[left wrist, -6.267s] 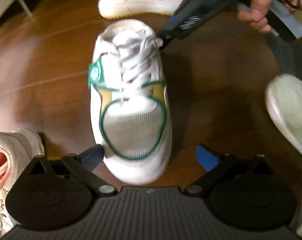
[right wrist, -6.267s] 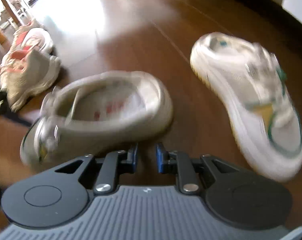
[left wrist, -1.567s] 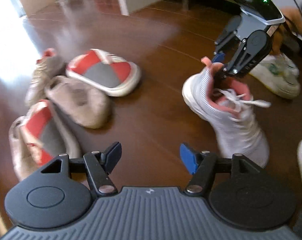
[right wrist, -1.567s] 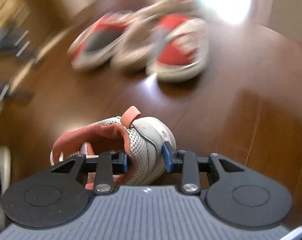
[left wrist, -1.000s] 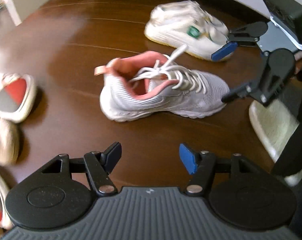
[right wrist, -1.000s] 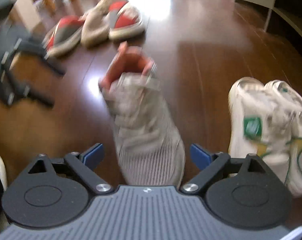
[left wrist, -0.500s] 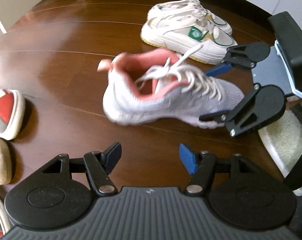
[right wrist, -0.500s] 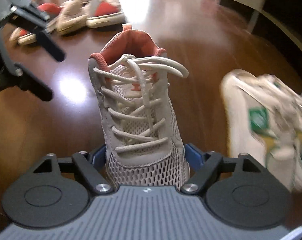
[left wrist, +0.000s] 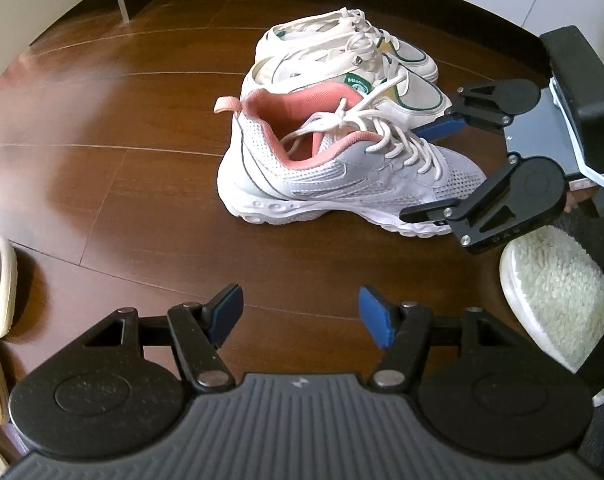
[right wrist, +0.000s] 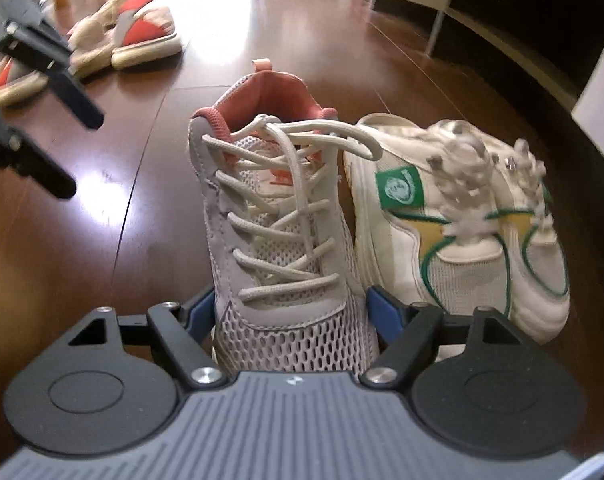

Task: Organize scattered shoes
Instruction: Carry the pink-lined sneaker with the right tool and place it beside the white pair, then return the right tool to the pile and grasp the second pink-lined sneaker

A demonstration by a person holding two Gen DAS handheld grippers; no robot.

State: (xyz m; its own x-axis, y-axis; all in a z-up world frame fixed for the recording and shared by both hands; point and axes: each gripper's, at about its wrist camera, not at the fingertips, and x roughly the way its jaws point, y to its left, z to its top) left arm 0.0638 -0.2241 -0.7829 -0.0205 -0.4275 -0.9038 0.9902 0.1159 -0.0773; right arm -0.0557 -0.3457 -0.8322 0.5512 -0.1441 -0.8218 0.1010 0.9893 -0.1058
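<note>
the right gripper [right wrist: 290, 312] is seen with its blue pads [right wrist: 382, 312] set on either side of the toe of a grey mesh sneaker with a pink lining [right wrist: 278, 240]; the jaws are held wide, and the pads appear to press the toe's flanks, though contact on the left side is partly hidden. the sneaker is stood upright on its sole on the wooden floor [right wrist: 82, 240], with its heel pointed away from the right wrist camera. just beside it, on its right in that view, a pair of white sneakers with green trim [right wrist: 462, 232] is lined up, the nearer one touching or almost touching the grey sneaker's side.

the left gripper [left wrist: 300, 314] is held above bare floor, its fingers [left wrist: 376, 316] spread apart with nothing between them. beyond it the grey sneaker [left wrist: 342, 176] is seen side-on, with the right gripper [left wrist: 446, 168] at its toe.

a fluffy white slipper [left wrist: 558, 296] is seen at the right edge of the left wrist view. red and tan shoes [right wrist: 130, 36] are scattered well apart from the others, across the floor near a sunlit patch.
</note>
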